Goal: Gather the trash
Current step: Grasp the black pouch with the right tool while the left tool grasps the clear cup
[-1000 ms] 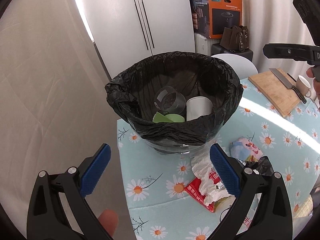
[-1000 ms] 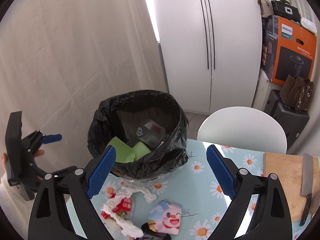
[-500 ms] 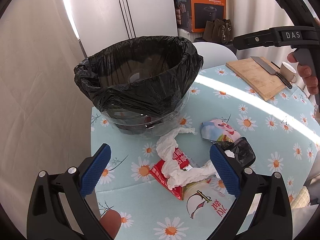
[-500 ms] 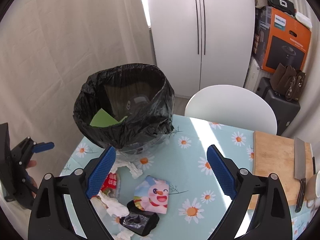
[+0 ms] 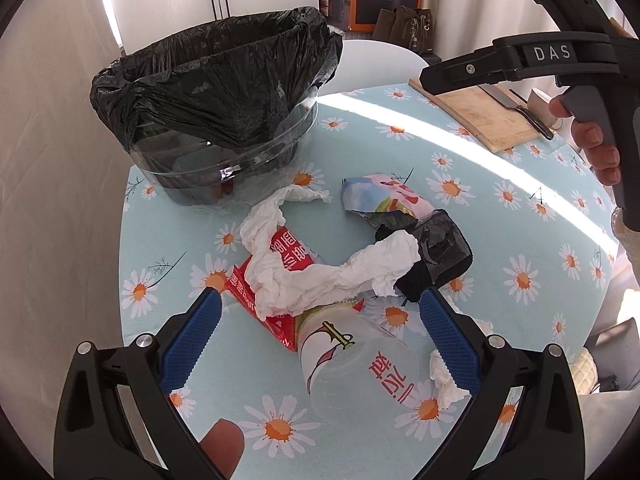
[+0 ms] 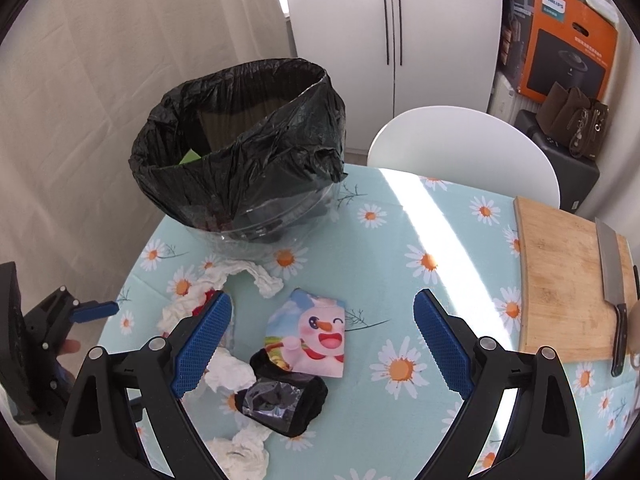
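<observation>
From the left wrist, the left claw point(image 5: 318, 334) hangs wide and empty above the bench point(image 5: 520, 248), with a clear plastic cup point(image 5: 360, 364) printed in red lying on its side between the 2 blue pads. Just beyond it a long crumpled tissue point(image 5: 320, 276) drapes over a red wrapper point(image 5: 256, 292), and its far end touches a black packet point(image 5: 436, 252) beside a cartoon wrapper point(image 5: 384, 200). The bin point(image 5: 224, 92), lined with a black bag, stands at the far bench edge, its inside hidden from here. The right claw's body crosses the upper right, gripped by a hand point(image 5: 596, 148). From the right wrist, the right claw point(image 6: 322, 340) is also wide and empty, over the cartoon wrapper point(image 6: 316, 332) and black packet point(image 6: 282, 398); the cup is hidden here. This view alone shows a green scrap point(image 6: 190, 157) inside the bin point(image 6: 240, 136), another tissue wad point(image 6: 240, 452), and a cleaver point(image 6: 610, 272) on a cutting board point(image 6: 560, 284).
</observation>
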Available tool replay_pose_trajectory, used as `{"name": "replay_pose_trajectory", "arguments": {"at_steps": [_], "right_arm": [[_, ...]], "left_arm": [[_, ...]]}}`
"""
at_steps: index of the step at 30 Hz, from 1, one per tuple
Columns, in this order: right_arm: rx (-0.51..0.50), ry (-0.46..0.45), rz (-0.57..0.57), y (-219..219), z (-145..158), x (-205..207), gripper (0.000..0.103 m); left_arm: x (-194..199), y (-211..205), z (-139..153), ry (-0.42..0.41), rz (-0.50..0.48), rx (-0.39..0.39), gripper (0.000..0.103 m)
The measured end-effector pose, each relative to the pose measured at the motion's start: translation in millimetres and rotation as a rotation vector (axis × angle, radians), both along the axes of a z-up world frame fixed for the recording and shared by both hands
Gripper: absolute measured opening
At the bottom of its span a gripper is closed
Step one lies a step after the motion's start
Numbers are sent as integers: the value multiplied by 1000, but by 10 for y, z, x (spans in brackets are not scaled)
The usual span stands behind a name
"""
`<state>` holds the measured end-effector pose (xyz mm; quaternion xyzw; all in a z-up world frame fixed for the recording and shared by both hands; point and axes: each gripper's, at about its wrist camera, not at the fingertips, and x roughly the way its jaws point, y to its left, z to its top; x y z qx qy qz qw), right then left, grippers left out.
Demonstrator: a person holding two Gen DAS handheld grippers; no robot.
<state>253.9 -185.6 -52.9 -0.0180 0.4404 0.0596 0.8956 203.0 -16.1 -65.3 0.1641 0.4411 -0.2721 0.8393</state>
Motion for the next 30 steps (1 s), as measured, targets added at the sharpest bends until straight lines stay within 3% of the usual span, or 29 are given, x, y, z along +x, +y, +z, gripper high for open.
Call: {"name": "replay_pose_trajectory", "arguments": {"at_steps": [16, 26, 30], "right_arm": [[17, 165, 7, 123, -804, -237, 88], [1, 197, 22, 313, -1155, -435, 88], [-10, 194, 5, 372, -1224, -446, 88]], "left_arm": [[-93, 35, -426, 76, 16, 33, 97], [-73, 128, -508, 84, 42, 19, 97], [-83, 191, -505, 97, 44, 21, 92]]}}
